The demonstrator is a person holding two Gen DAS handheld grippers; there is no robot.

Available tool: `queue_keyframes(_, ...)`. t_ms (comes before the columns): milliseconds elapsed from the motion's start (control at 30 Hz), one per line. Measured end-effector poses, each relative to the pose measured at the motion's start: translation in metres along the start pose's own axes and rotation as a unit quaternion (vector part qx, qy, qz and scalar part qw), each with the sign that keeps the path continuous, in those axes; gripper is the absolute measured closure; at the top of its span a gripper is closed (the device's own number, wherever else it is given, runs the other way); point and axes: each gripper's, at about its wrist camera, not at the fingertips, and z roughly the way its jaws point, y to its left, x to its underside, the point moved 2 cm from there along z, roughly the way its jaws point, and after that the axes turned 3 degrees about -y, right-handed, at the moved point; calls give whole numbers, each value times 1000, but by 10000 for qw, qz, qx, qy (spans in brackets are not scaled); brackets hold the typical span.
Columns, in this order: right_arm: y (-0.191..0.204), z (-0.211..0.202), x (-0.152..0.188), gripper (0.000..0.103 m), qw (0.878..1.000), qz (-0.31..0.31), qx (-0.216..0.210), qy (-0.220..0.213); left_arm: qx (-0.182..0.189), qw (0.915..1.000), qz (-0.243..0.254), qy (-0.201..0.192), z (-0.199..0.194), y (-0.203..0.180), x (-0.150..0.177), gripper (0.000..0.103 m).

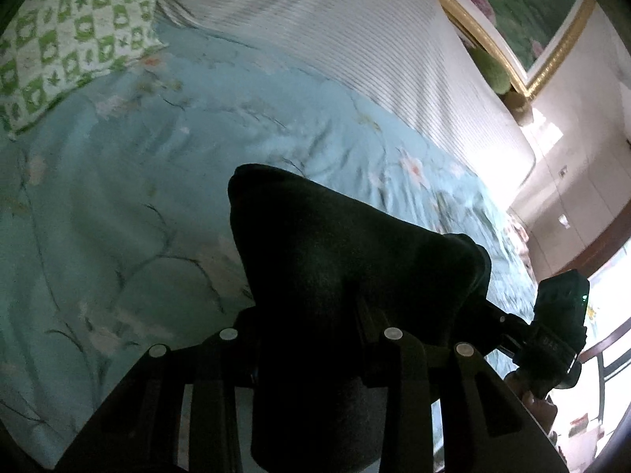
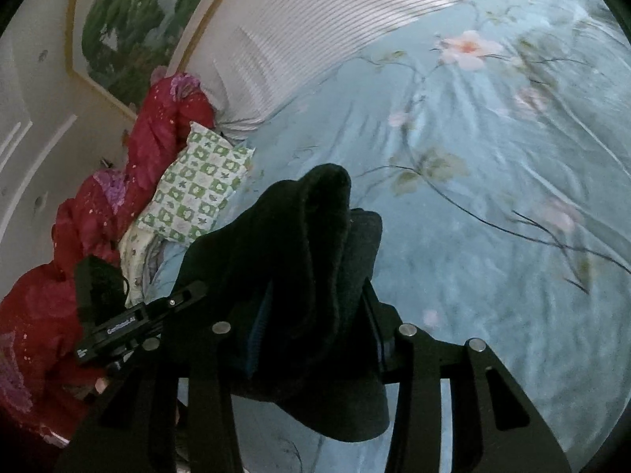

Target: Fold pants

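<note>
The black pants (image 1: 315, 260) are bunched in my left gripper (image 1: 311, 315), which is shut on them and holds them above the blue floral bed sheet (image 1: 138, 197); the cloth hides its fingers. In the right wrist view my right gripper (image 2: 315, 315) is shut on another thick fold of the same black pants (image 2: 307, 244), lifted off the sheet (image 2: 493, 197). The other gripper's body (image 1: 556, 327) shows at the right of the left wrist view, and likewise at the left of the right wrist view (image 2: 118, 319).
A green-and-white checked pillow (image 1: 75, 35) (image 2: 197, 193) lies at the bed's side. A white striped cover (image 1: 355, 31) lies along the gold-framed headboard (image 1: 524, 12). A red quilt (image 2: 118, 181) is piled by the wall.
</note>
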Motion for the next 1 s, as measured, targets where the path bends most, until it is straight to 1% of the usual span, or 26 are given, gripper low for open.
queue_keyframes(133,6,19,-7,59,9999,-84,-58,85,-135,9998,-87,-75,-2,12,-8,69)
queue_keyframes(300,5,41,-15,59,9997,-107,-104,209,-294,9994,-141,-88,6,19,-14,69)
queue_keyframes(600,4,68,-26,59,9990,-181,-109,389,-421,9986,-312,-62,17,39,-20,69)
queue_keyframes(800,1,83,-27,59,9985,-167,-100,515,-469,9980,-429,23,25,49,-19,69)
queue_keyframes(1000,-4,89,-26,58,9983,-125,-82,566,-488,9981,-382,49,31,55,-15,67)
